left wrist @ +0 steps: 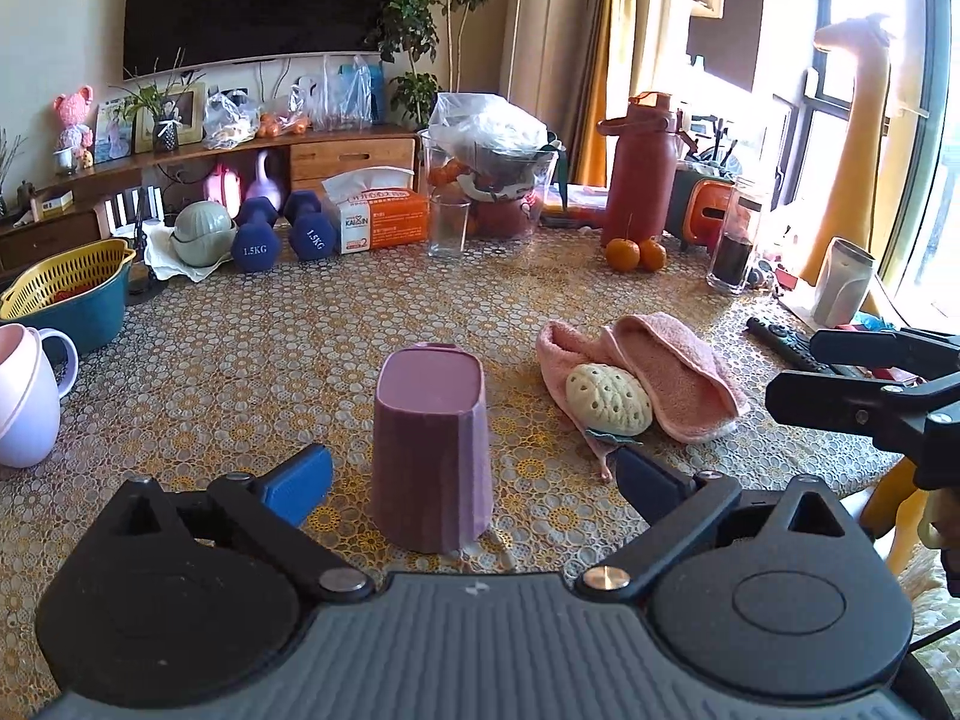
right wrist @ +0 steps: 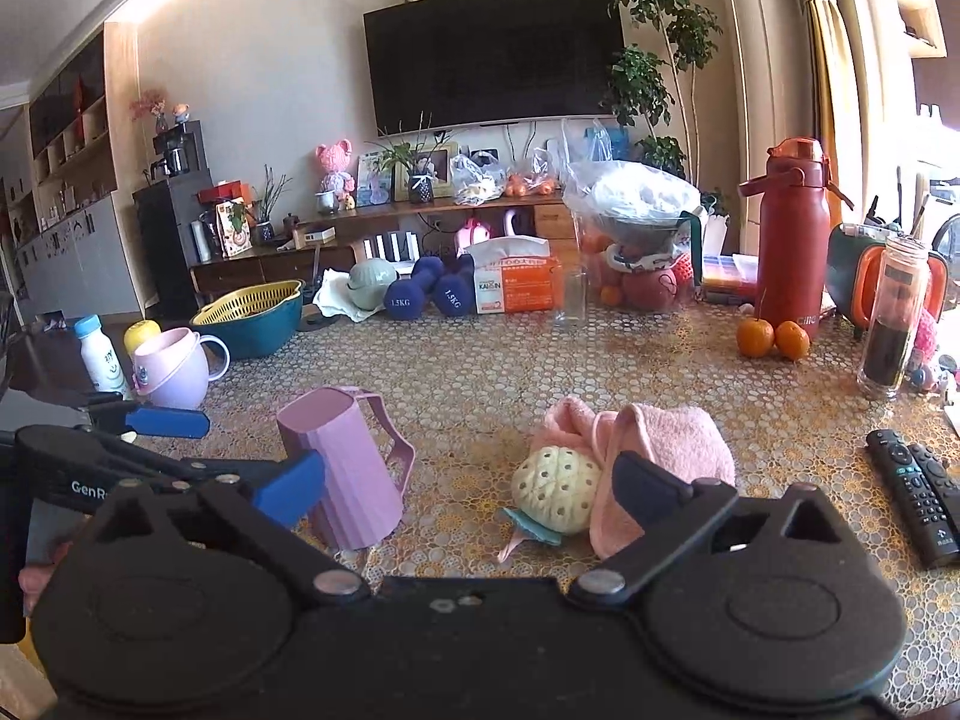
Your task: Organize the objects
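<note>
A purple ribbed cup (left wrist: 429, 450) stands upright on the table, its handle toward the far side; it also shows in the right wrist view (right wrist: 348, 468). My left gripper (left wrist: 474, 480) is open, its blue fingers on either side of the cup, apart from it. A pale green perforated ball (right wrist: 558, 495) lies against a folded pink towel (right wrist: 666, 450). My right gripper (right wrist: 468, 495) is open and empty, just in front of the ball and towel. The right gripper's fingers (left wrist: 840, 384) show at the right edge of the left wrist view.
A pink mug (right wrist: 174, 369), a yellow-and-teal basket (right wrist: 252, 315), blue dumbbells (right wrist: 432, 291), a tissue box (right wrist: 519, 282), a clear glass (right wrist: 570, 297), a red flask (right wrist: 792, 240), two oranges (right wrist: 771, 339), a jar (right wrist: 888, 324) and remotes (right wrist: 918, 492) stand around the table (right wrist: 480, 372).
</note>
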### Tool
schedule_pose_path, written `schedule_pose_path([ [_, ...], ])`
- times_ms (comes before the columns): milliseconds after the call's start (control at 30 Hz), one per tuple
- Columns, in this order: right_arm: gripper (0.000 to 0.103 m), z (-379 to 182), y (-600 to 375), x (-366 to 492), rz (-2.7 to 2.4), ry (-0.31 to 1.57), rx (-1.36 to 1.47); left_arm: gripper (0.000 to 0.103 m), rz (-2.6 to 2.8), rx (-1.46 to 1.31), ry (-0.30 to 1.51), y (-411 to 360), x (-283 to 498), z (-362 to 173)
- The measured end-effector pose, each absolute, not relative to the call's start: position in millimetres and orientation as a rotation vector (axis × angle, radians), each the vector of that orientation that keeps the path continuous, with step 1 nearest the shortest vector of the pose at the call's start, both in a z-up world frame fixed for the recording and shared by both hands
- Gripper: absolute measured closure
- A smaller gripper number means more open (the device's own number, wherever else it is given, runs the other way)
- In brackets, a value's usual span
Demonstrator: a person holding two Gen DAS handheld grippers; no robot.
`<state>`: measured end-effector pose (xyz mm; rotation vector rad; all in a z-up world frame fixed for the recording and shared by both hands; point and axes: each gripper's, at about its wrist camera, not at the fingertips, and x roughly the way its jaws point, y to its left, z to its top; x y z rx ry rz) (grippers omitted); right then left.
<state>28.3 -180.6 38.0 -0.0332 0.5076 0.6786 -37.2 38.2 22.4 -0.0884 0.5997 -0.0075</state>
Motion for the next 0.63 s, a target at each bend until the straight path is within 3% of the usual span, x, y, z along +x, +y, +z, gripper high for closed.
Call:
schedule_pose_path([
  [633, 0.001, 31, -194, 26, 0.633, 0.525, 0.016, 0.002, -0.020, -0.084, 0.582, 27, -41, 18],
])
